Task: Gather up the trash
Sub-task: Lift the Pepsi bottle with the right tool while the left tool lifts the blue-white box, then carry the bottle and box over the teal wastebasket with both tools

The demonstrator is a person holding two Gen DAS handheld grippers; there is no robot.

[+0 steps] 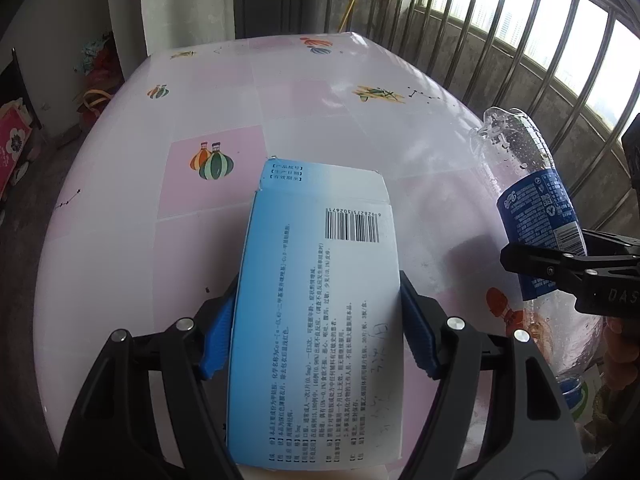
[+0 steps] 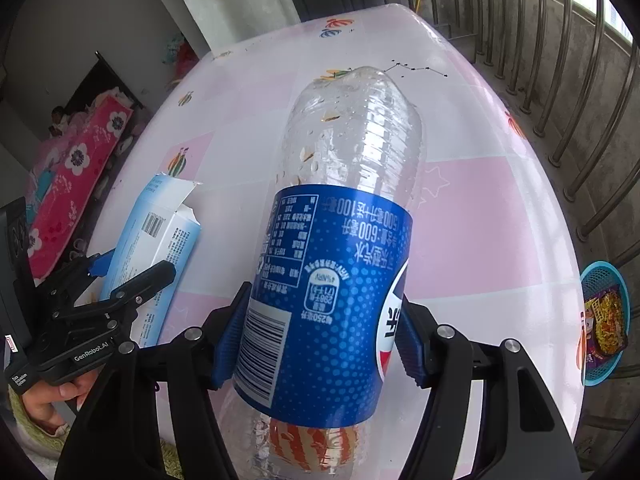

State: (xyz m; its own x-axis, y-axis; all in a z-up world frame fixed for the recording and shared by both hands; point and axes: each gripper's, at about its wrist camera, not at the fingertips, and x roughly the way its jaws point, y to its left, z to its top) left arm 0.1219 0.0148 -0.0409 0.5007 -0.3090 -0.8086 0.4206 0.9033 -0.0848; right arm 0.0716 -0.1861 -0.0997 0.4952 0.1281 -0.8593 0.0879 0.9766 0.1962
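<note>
Pink-and-white checked tablecloth point(image 1: 224, 92) printed with small balloons, spread over a table beside a metal railing point(image 1: 520, 28). Left gripper point(image 1: 316, 334) clamped on a light-blue cardboard box point(image 1: 316, 300), blue pads point(image 1: 218, 334) pressed against both long sides; box raised above the cloth, torn flap end pointing away, barcode and dense print facing up. Right gripper point(image 2: 320, 338) clamped on a clear plastic bottle point(image 2: 340, 240) across its dark-blue label, pads point(image 2: 230, 334) hard against either side; bottle's base end pointing away, droplets inside, held over the table. Box and bottle side by side, near each other, not touching. Blue plastic basket point(image 2: 592, 280) off the table's right edge near the railing, holding a purple snack wrapper point(image 2: 606, 320). Part of a hand point(image 2: 52, 400) gripping the left gripper's handle in the right wrist view. Red flowered blanket point(image 2: 76, 184) in the room beyond.
</note>
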